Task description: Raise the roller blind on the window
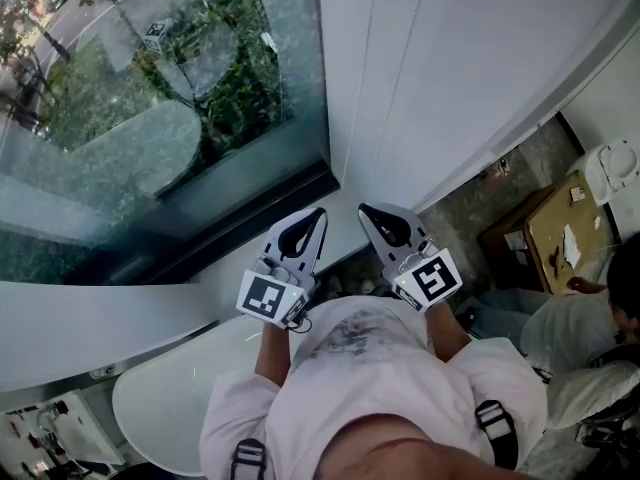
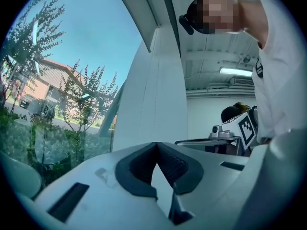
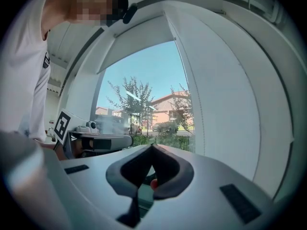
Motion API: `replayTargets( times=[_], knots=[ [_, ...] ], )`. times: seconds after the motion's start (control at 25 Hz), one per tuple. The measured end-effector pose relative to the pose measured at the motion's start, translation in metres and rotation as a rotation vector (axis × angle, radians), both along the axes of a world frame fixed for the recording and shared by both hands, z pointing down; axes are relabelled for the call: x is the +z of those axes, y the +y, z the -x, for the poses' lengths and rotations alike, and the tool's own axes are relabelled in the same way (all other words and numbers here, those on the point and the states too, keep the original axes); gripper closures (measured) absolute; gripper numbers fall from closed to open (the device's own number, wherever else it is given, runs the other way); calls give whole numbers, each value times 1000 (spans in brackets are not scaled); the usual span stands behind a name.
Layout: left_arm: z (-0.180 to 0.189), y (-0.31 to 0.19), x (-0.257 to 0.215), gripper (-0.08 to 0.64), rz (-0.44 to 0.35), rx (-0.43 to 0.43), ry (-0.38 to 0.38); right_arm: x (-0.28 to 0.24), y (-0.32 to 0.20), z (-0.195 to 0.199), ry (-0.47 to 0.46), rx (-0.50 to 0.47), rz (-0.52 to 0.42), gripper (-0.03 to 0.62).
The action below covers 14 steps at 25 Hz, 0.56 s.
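Note:
The roller blind (image 3: pixel 139 35) shows in the right gripper view as a white band high across the window (image 1: pixel 150 98); the glass below it is bare. A thin pull cord (image 1: pixel 358 98) hangs down the white pillar (image 1: pixel 450 68) beside the glass, also the cord (image 3: pixel 184 90) in the right gripper view. Both grippers point level at the pillar's foot, side by side. My left gripper (image 1: pixel 320 213) (image 2: pixel 156 143) is shut with nothing between its tips. My right gripper (image 1: pixel 364 208) (image 3: pixel 152 145) is shut too. A small red thing (image 3: pixel 153 183) shows in the hollow behind its tips; whether it is gripped I cannot tell.
The dark window frame (image 1: pixel 250 218) runs below the glass. A white rounded tabletop (image 1: pixel 170 393) lies at the lower left. At the right are a cardboard box (image 1: pixel 560 233) and a seated person (image 1: pixel 570 338).

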State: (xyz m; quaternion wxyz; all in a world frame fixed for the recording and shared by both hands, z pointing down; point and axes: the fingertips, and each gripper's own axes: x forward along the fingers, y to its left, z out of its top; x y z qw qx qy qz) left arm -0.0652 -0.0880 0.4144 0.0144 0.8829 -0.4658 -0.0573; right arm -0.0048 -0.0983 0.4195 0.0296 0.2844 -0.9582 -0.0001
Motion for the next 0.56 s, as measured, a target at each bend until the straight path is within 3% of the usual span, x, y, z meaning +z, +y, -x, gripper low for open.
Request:
replayTargets(
  times=[0.56],
  knots=[
    [1, -6, 1, 554, 0, -3, -9, 0, -8, 1, 7, 13, -9, 532]
  ],
)
